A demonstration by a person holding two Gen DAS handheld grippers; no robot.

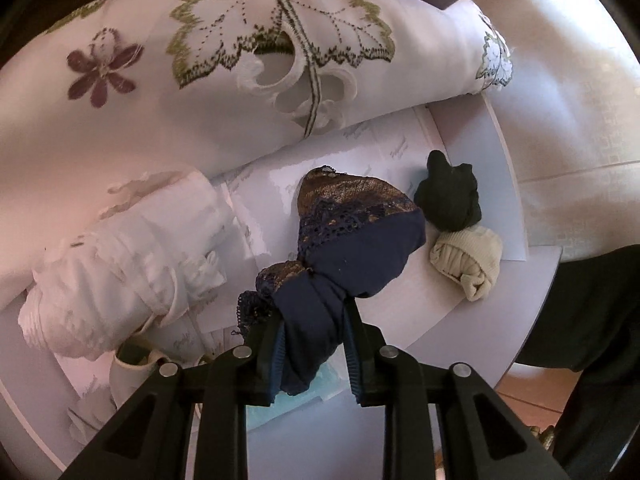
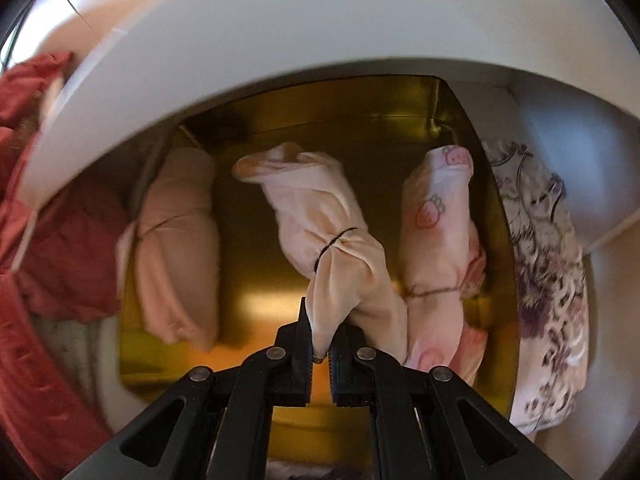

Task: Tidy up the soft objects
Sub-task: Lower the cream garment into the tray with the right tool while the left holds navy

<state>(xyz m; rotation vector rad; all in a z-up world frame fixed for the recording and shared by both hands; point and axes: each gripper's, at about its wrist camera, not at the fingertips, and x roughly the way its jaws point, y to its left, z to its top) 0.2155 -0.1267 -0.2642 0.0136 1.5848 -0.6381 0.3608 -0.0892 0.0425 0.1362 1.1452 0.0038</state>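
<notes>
Right wrist: right tongs pinch tied pink bundle over gold box; left tongs pinch navy garment.

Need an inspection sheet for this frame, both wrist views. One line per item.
Surface: white shelf lined with printed paper; gold tin in right view.
Job's things: navy lace garment; pink bundle tied with black band.
Clutter: black sock ball, beige sock ball, white cloth, floral pillow; two pink rolls in tin; red fabric.
Grippers: left tool shut on garment; right tool shut on bundle.
Cables: nothing seen.
Surroundings: dark sleeve.
</notes>
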